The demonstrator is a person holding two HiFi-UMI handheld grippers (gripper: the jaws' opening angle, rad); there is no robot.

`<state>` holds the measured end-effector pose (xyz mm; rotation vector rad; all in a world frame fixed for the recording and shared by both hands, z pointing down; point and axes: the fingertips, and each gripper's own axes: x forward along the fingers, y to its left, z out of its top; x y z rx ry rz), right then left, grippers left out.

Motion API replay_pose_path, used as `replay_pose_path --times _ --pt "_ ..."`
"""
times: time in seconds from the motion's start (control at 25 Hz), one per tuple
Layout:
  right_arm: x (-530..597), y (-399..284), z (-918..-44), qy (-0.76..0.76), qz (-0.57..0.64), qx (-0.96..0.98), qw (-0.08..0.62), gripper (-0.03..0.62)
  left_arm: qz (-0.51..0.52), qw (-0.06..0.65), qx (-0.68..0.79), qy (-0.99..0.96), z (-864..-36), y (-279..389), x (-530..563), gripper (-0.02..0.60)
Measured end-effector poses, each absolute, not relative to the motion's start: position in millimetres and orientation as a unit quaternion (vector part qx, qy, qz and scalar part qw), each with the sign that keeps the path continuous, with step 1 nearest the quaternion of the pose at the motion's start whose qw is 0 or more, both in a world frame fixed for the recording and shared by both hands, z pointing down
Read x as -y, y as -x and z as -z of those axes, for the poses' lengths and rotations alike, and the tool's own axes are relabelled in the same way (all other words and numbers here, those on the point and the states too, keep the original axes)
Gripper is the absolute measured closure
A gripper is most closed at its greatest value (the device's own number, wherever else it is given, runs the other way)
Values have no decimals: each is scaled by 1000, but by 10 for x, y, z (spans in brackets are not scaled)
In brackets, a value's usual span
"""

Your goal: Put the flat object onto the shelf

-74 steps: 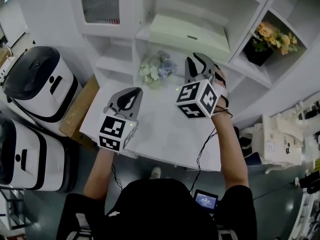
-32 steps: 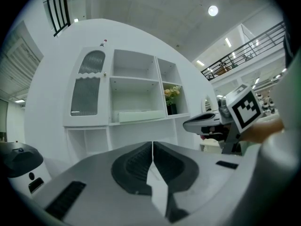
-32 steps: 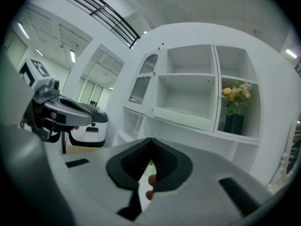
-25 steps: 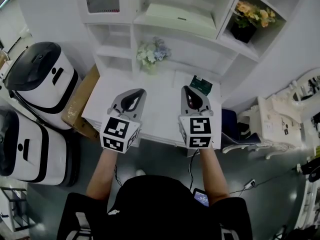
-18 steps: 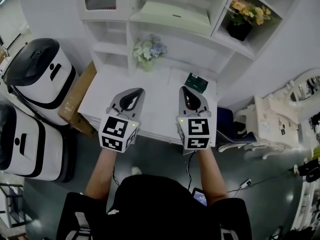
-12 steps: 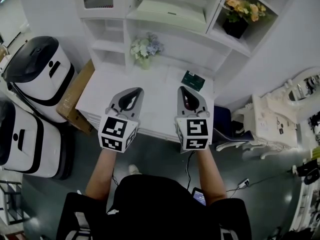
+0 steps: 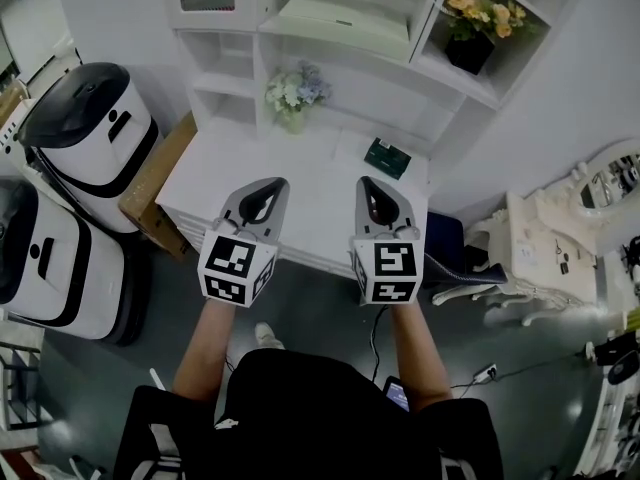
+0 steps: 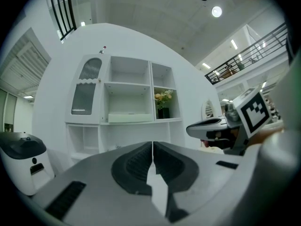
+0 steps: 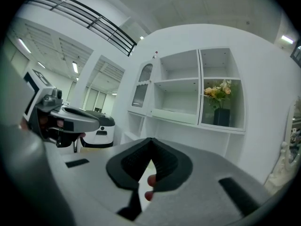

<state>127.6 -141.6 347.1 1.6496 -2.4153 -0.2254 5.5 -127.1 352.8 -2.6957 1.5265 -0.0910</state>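
Observation:
A pale green flat box lies on the middle shelf of the white shelf unit; it also shows in the left gripper view and the right gripper view. A small dark green flat card lies on the white table, near its right end. My left gripper and right gripper hover side by side over the table's front edge, both shut and empty. The jaws meet along a thin line in each gripper view.
A vase of pale flowers stands at the back of the table. Orange flowers in a dark pot fill the right cubby. Two white machines and a cardboard box stand to the left, white ornate furniture to the right.
Three seconds ago the right gripper was raised over the table's right end near the shelves; it has since drawn back beside the left. The view has drifted slightly; both grippers stay shut.

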Motion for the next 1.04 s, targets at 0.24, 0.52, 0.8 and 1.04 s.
replay_pose_path --times 0.24,0.52,0.8,1.04 --pt "1227 -1325 -3469 -555 73 823 94 595 30 24 -498 866 -3513 -125 1056 572" --pt "1008 -1434 -3485 -556 71 823 91 594 35 23 -498 866 -3548 -214 833 572" --pt "846 -1484 -3467 -556 78 823 89 594 38 28 -499 865 -3544 -267 649 572" --pt "748 -1478 -3485 -552 78 825 90 595 38 30 -502 863 -3538 -265 549 572"
